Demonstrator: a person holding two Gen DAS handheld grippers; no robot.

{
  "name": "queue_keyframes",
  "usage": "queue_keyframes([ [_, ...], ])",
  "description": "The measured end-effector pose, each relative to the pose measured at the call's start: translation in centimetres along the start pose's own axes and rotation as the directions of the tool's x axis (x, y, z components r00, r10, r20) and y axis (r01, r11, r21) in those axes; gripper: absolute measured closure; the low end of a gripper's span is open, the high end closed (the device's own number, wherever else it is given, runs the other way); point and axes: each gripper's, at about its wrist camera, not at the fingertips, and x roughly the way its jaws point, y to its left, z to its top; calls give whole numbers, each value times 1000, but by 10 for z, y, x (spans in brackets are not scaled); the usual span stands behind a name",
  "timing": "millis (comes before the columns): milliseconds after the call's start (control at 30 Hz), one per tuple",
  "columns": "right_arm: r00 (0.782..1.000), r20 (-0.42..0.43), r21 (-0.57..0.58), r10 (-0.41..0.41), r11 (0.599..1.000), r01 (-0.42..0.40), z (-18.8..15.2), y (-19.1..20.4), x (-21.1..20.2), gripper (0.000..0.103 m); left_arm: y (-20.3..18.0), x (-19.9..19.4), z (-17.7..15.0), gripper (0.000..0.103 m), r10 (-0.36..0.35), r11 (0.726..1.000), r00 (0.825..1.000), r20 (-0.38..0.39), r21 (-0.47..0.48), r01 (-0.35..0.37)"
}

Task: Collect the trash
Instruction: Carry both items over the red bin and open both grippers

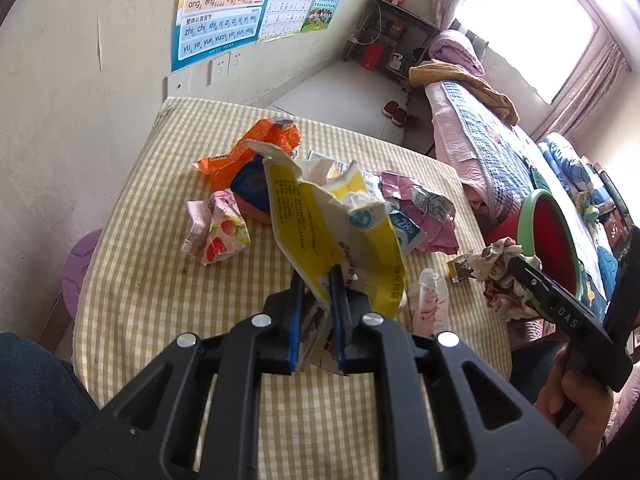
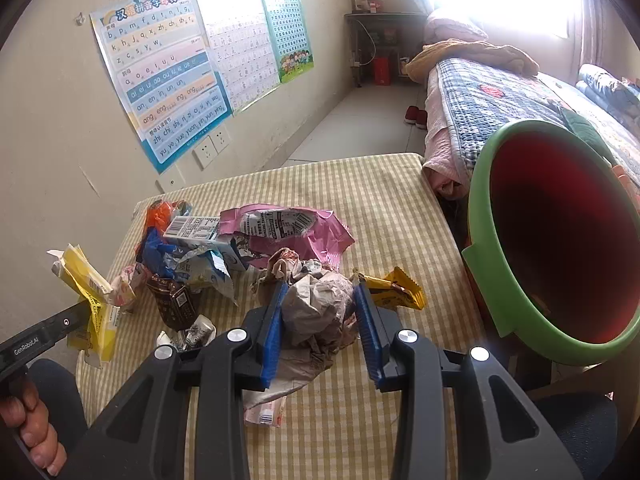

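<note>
Blue-padded, the left gripper (image 1: 316, 280) pinches a yellow wrapper (image 1: 340, 232) above the checked table (image 1: 160, 280). Left of it lies a strawberry packet (image 1: 220, 232), behind it an orange bag (image 1: 244, 152), to its right a pink bag (image 2: 288, 228). Further right, the right gripper (image 2: 320, 312) clamps a crumpled paper wad (image 2: 320, 308), a small yellow wrapper (image 2: 394, 292) beside it. At the far right a green-rimmed bin (image 2: 516, 300) tilts toward the table edge.

A matt checked cloth (image 2: 400, 216) covers the table. The yellow packet (image 1: 332, 232) looks like torn glossy paper, the pink bag (image 2: 288, 228) shiny crinkled film, the wad (image 2: 320, 308) crumpled matt paper. The bin (image 2: 520, 308) is smooth plastic.
</note>
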Motion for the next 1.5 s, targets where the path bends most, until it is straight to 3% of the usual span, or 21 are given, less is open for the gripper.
queue_keyframes([
  [700,987,159,77,-17,997,4,37,-44,-38,69,-101,16,33,91,-76,980,997,-6,186,76],
  [1133,966,217,222,-141,971,92,48,-121,-60,69,-190,45,49,91,-162,937,986,-26,309,162],
  [1500,948,209,339,-239,927,158,43,-175,-72,69,-252,80,47,91,-237,892,967,-91,375,254],
])
